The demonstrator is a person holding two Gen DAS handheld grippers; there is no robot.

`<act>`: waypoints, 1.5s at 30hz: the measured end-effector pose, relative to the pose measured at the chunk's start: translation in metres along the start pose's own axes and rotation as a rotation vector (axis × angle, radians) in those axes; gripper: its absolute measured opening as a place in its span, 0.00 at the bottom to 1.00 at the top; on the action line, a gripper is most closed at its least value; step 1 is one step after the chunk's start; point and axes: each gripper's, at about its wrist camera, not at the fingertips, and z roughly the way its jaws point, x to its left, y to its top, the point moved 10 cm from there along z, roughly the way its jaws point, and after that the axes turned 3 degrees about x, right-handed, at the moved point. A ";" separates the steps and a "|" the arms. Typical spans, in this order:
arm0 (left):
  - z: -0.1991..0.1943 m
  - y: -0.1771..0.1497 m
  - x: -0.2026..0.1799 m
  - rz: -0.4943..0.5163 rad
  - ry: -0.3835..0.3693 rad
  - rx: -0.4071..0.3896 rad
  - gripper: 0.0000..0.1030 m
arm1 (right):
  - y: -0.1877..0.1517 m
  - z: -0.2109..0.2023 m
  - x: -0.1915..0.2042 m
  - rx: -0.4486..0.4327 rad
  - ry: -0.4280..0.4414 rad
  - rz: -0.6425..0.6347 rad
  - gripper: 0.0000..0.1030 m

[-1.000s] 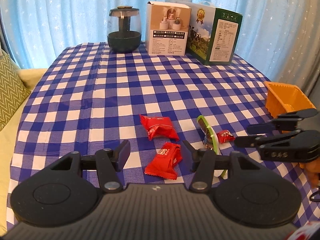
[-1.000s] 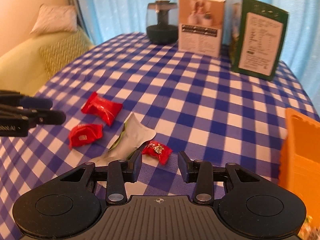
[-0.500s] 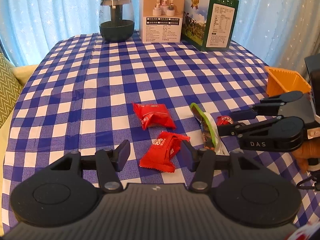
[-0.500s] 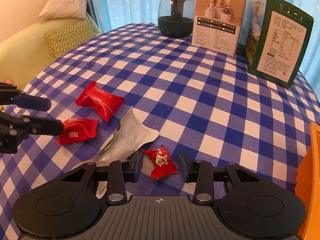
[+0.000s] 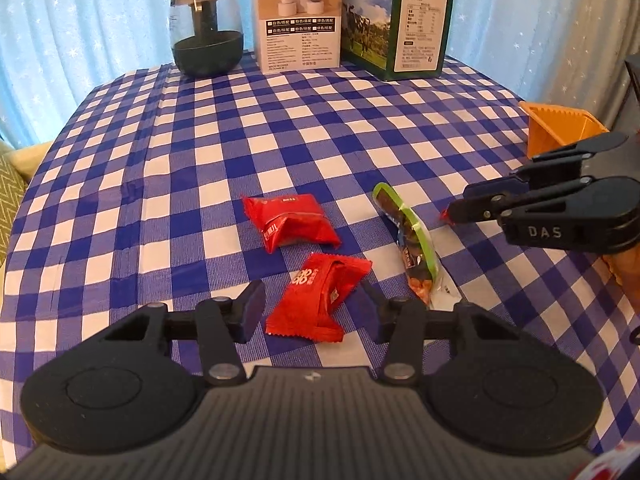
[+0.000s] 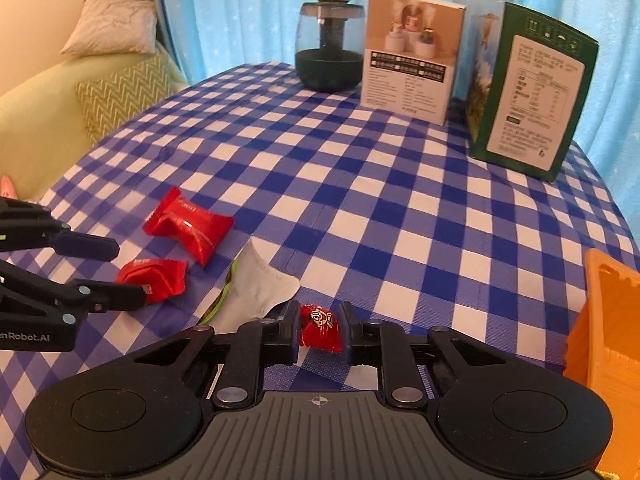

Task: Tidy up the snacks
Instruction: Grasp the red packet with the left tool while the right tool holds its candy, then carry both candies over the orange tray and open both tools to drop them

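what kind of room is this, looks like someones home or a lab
Most likely a home living room: a green sofa with cushions stands beside a table in a blue checked cloth, with star-patterned curtains behind.

Blue-and-white checked tablecloth [image 5: 320,128], red snack packets [image 5: 290,222], orange bin [image 5: 560,128].

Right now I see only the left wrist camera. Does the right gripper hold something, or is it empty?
Observer: It holds something. The right gripper has just closed its jaws on a small red candy; both pads press on it.
Operator: Is there any print on that wrapper?
Observer: Yes, a small cartoon face on the side towards the camera.
Operator: Where is the orange bin from there?
Observer: The orange bin stands close on that gripper's right, with only checked tablecloth between them.
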 end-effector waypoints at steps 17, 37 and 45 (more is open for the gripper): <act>0.022 -0.001 -0.006 0.050 -0.017 0.043 0.28 | 0.000 -0.004 -0.010 -0.002 0.013 0.055 0.19; -0.027 0.030 -0.035 0.024 -0.023 -0.052 0.23 | -0.002 -0.059 -0.023 -0.086 -0.015 0.170 0.19; -0.050 0.056 -0.086 0.051 -0.089 -0.121 0.23 | -0.013 -0.103 -0.045 -0.149 -0.074 0.268 0.19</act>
